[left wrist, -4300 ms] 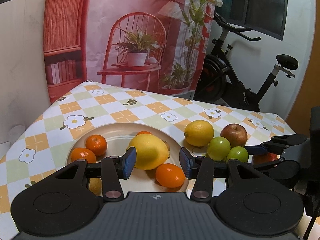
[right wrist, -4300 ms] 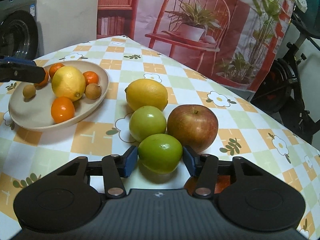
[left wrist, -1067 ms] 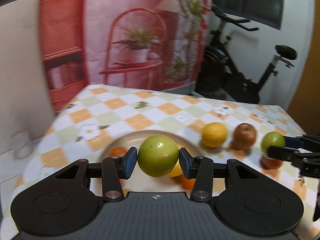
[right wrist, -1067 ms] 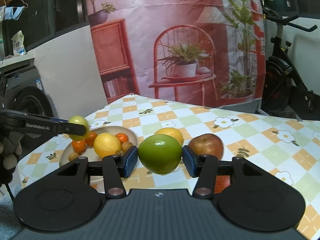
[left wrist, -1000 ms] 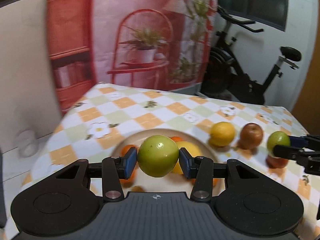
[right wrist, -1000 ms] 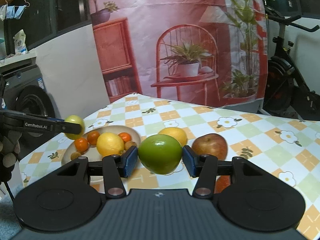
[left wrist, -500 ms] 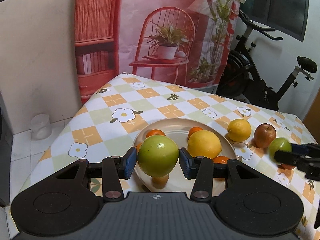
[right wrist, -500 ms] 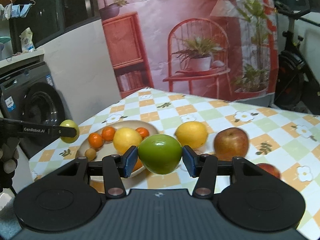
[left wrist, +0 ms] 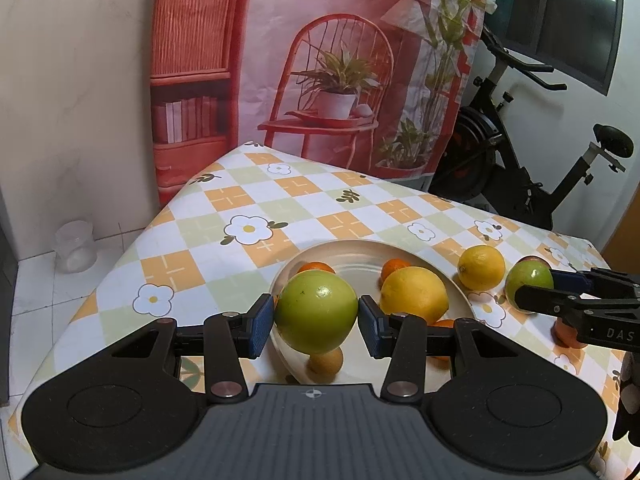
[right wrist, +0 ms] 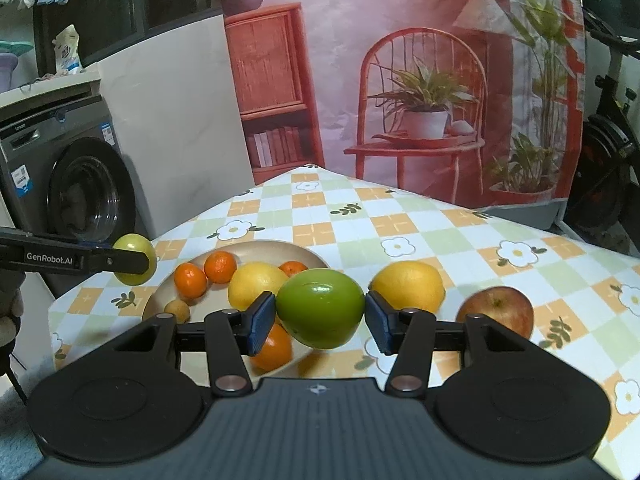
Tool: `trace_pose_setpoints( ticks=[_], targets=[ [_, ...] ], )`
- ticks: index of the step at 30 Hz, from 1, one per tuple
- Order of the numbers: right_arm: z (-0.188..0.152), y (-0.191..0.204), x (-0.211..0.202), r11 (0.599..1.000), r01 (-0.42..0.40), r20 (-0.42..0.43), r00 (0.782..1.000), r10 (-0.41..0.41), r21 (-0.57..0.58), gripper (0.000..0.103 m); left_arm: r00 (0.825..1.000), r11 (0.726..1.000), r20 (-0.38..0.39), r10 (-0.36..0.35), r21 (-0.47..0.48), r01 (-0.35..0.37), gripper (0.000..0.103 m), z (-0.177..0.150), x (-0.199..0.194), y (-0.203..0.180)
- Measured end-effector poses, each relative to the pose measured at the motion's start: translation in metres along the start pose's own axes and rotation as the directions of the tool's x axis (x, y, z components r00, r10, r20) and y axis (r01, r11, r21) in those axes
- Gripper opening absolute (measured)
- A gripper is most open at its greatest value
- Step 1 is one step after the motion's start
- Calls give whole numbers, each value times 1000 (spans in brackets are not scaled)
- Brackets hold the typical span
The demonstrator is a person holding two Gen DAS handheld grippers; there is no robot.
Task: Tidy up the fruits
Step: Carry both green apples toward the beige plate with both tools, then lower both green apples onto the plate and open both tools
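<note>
Looking along the left gripper (left wrist: pixel 316 321), its blue pads were clamped on a yellow-green apple (left wrist: pixel 316 312) that hung above the near rim of the beige plate (left wrist: pixel 352 258), where a big lemon (left wrist: pixel 413 294), small oranges and a small brownish fruit (left wrist: pixel 326 361) already lay; a drop from that height could, I judged, knock the little fruit under it or roll the apple over the rim onto the checked tablecloth (left wrist: pixel 224 240). In the right wrist view, the right gripper (right wrist: pixel 320 322) was closed on a darker green apple (right wrist: pixel 320 309), held in the air between the plate and the second lemon (right wrist: pixel 408 286) on the cloth, with the red apple (right wrist: pixel 496 312) beside it. The plate looked crowded, so two round apples set down together might collide or bump the lemon. The smooth skins could also slip in the pads if either wrist rolled.
</note>
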State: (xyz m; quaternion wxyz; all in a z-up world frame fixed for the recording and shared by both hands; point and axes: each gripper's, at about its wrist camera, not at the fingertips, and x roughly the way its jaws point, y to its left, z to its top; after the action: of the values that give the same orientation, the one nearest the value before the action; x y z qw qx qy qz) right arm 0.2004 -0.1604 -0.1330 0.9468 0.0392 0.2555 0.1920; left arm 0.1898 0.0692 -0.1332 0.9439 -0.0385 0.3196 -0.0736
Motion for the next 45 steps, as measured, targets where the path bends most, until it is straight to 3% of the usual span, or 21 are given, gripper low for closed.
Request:
trace_pose_setpoints(
  ticks=[9, 15, 23, 38, 45],
  targets=[
    [10, 2, 17, 1000, -5, 0, 1000, 5, -28, 52, 998, 997, 1, -62, 36, 62, 49, 27, 25, -2],
    [14, 0, 24, 999, 5, 5, 1000, -5, -35, 52, 992, 993, -71, -103, 46, 106, 49, 49, 75, -10],
    [12, -7, 25, 1000, 13, 2, 1000, -13, -20, 52, 983, 989, -144, -111, 87, 124, 49, 46, 117, -21],
    [3, -12, 25, 1000, 18, -14, 1000, -18, 11, 52, 976, 983, -183, -118, 119, 141, 49, 42, 135, -27],
    [4, -10, 24, 1000, 15, -8, 1000, -15, 8, 52, 985, 986, -104, -136, 84, 145, 50, 47, 112, -20]
  ],
)
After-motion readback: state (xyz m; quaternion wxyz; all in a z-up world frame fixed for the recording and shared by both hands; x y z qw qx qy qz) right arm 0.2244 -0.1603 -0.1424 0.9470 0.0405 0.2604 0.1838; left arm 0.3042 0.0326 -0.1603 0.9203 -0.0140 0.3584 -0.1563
